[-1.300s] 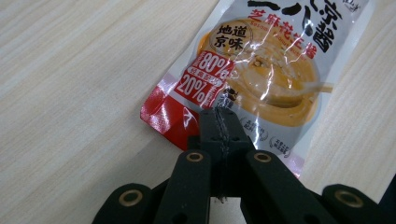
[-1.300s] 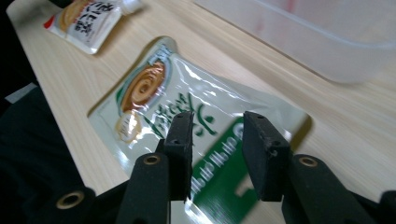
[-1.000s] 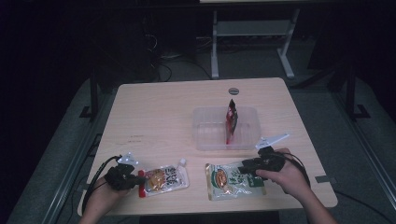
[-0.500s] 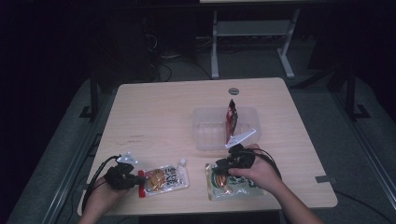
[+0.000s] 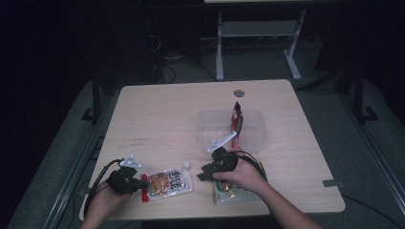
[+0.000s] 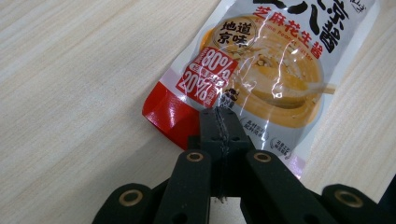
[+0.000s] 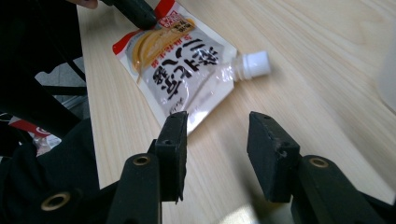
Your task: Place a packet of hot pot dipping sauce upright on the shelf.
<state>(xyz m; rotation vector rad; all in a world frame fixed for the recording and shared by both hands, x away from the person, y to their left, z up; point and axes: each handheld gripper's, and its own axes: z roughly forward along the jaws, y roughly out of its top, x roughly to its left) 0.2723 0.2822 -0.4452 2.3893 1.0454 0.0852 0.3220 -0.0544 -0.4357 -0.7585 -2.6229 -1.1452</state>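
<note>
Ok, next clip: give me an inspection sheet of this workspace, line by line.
Surface: light wooden table, bare over most of its top.
Job's things: spouted sauce pouch lying flat near the front edge; its white cap points toward the right gripper.
Clutter: clear plastic bin with a red packet standing upright in it; a second food packet under the right hand.
Grippers: left gripper shut on the pouch's red corner; right gripper open, jaws just widening, nothing between them, aimed at the pouch.
Cables: black cable loops from the left gripper over the table edge.
Surroundings: dark room, white desk frame behind.
</note>
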